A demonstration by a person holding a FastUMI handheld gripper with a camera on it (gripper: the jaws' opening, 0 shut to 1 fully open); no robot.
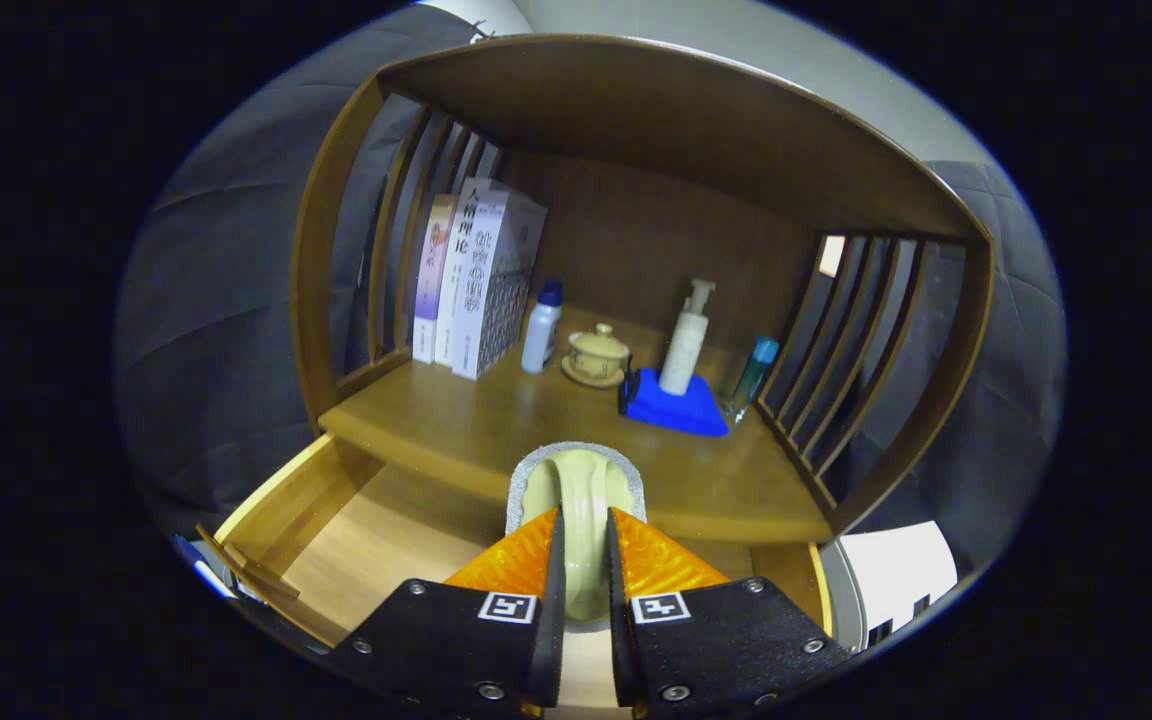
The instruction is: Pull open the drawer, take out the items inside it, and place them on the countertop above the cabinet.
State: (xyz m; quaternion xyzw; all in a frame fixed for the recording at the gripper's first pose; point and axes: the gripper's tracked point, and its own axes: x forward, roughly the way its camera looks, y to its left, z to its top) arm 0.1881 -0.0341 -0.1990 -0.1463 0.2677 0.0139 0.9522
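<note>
My gripper [581,530] is shut on a pale yellow-green slipper [581,485] with a grey fuzzy rim, both fingers pressing its sides. The slipper hangs above the pulled-open wooden drawer [356,540], just in front of the countertop edge [476,440] of the cabinet. The drawer floor showing beside the fingers is bare light wood. Whatever lies under the gripper is hidden.
On the countertop beyond stand several books [476,280] at the left, a small white bottle [542,335], a lidded cup on a saucer [596,355], a pump bottle [686,345] on a blue cloth [676,405], and a clear bottle [751,375]. Slatted sides and a wooden top enclose the shelf.
</note>
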